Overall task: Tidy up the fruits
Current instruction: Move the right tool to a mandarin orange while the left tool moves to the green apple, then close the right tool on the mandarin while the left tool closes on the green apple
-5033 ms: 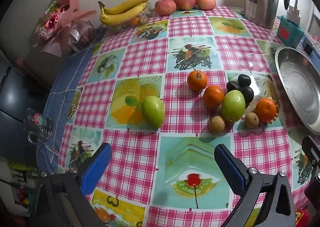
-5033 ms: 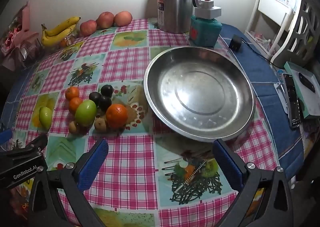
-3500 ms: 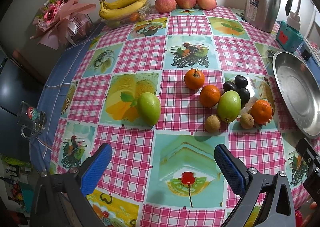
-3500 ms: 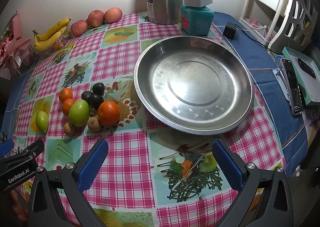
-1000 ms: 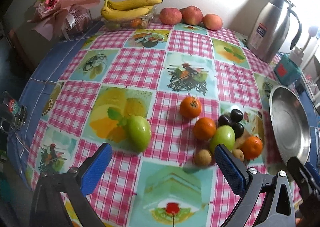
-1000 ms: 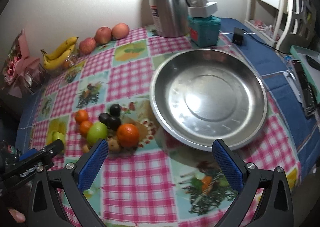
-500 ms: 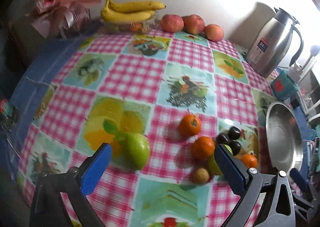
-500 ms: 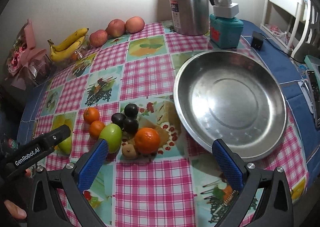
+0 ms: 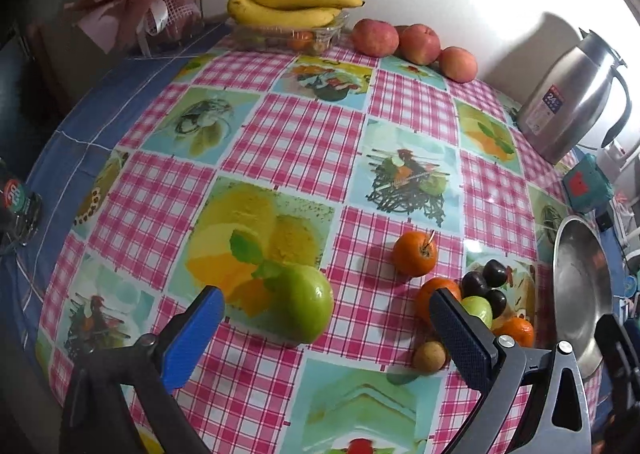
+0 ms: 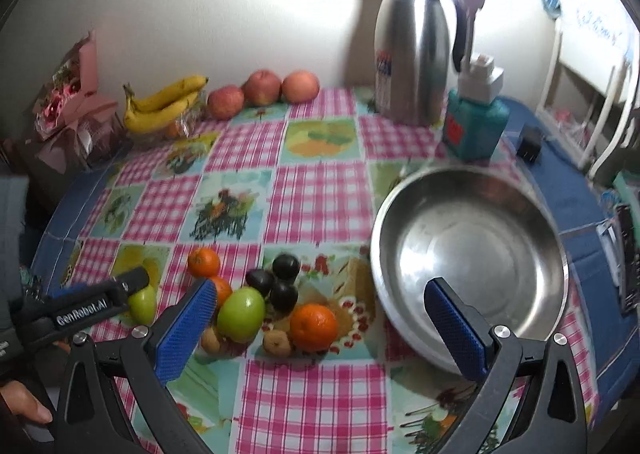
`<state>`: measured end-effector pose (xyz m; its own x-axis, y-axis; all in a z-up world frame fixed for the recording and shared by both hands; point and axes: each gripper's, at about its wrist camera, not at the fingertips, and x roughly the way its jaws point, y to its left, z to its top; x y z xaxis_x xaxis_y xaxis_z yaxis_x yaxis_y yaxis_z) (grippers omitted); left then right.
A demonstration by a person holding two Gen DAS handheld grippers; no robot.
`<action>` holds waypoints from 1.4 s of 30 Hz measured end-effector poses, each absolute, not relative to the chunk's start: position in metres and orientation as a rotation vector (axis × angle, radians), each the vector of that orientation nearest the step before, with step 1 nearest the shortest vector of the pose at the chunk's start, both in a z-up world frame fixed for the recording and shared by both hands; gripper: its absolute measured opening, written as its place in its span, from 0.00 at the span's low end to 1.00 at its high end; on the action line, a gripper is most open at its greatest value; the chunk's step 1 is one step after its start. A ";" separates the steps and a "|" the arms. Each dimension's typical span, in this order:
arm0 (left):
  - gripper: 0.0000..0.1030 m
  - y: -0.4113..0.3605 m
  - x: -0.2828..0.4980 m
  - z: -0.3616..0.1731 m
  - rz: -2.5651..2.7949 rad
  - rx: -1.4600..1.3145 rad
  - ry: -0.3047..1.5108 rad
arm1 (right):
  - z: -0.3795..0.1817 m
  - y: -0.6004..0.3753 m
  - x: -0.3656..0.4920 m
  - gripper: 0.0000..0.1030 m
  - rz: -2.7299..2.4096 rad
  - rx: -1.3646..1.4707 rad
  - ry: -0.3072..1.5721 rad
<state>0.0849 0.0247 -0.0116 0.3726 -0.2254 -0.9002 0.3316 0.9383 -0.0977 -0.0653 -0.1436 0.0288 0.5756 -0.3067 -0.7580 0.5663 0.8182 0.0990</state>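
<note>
None of the fruit had reached the metal pan [image 10: 472, 250] yet; it sat bare at right centre of the right wrist view. Judged status: task barely begun.

Left hand-held gripper [image 9: 326, 328]: jaws wide apart, holding nothing, with the lone green fruit [image 9: 306, 304] low in frame between its blue pads, not touching them. Looked like the first pick.

Right hand-held gripper [image 10: 320, 324]: also wide open and empty, over the fruit cluster [image 10: 276, 302] at lower centre: oranges, dark plums, a green fruit, small brown ones, all on the tabletop [image 10: 312, 206] just beside the pan.

Bananas [image 10: 164, 104] and apples [image 10: 262, 92] remained at the upper left, untouched.
</note>
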 end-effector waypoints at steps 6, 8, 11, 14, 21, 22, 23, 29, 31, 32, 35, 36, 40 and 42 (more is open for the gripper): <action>0.99 0.025 0.087 -0.017 -0.356 0.112 1.151 | 0.031 -0.145 -0.063 1.00 -0.533 0.340 0.811; 0.99 0.025 0.089 -0.020 -0.352 0.117 1.161 | 0.029 -0.146 -0.064 1.00 -0.524 0.342 0.821; 0.99 0.025 0.091 -0.025 -0.346 0.116 1.174 | 0.023 -0.145 -0.062 1.00 -0.489 0.344 0.840; 0.96 0.025 0.093 -0.029 -0.342 0.111 1.187 | 0.017 -0.144 -0.060 0.83 -0.452 0.353 0.862; 0.87 0.024 0.100 -0.043 -0.340 0.090 1.238 | -0.010 -0.151 -0.048 0.42 -0.412 0.400 0.971; 0.86 0.024 0.100 -0.044 -0.340 0.088 1.242 | -0.013 -0.151 -0.047 0.41 -0.407 0.403 0.980; 0.84 0.024 0.101 -0.046 -0.338 0.087 1.247 | -0.015 -0.151 -0.046 0.40 -0.403 0.409 0.989; 0.73 0.024 0.105 -0.055 -0.329 0.086 1.273 | -0.033 -0.155 -0.038 0.37 -0.399 0.439 1.044; 0.68 0.022 0.107 -0.059 -0.328 0.086 1.282 | -0.040 -0.156 -0.035 0.36 -0.401 0.443 1.064; 0.64 0.022 0.108 -0.060 -0.329 0.083 1.288 | -0.041 -0.156 -0.034 0.36 -0.410 0.441 1.069; 0.55 0.020 0.109 -0.064 -0.324 0.083 1.299 | -0.044 -0.160 -0.033 0.36 -0.419 0.454 1.070; 0.48 0.020 0.110 -0.065 -0.322 0.084 1.301 | -0.045 -0.161 -0.032 0.36 -0.421 0.458 1.069; 0.40 0.023 0.112 -0.065 -0.312 0.077 1.291 | -0.045 -0.162 -0.029 0.36 -0.425 0.459 1.068; 0.40 0.022 0.112 -0.065 -0.313 0.081 1.290 | -0.046 -0.162 -0.029 0.36 -0.425 0.464 1.067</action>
<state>0.1120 0.0219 -0.0650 0.2410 -0.1839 -0.9529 0.2737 0.9549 -0.1150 -0.0287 -0.1619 -0.0456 0.4207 -0.1070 -0.9009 0.5417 0.8262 0.1549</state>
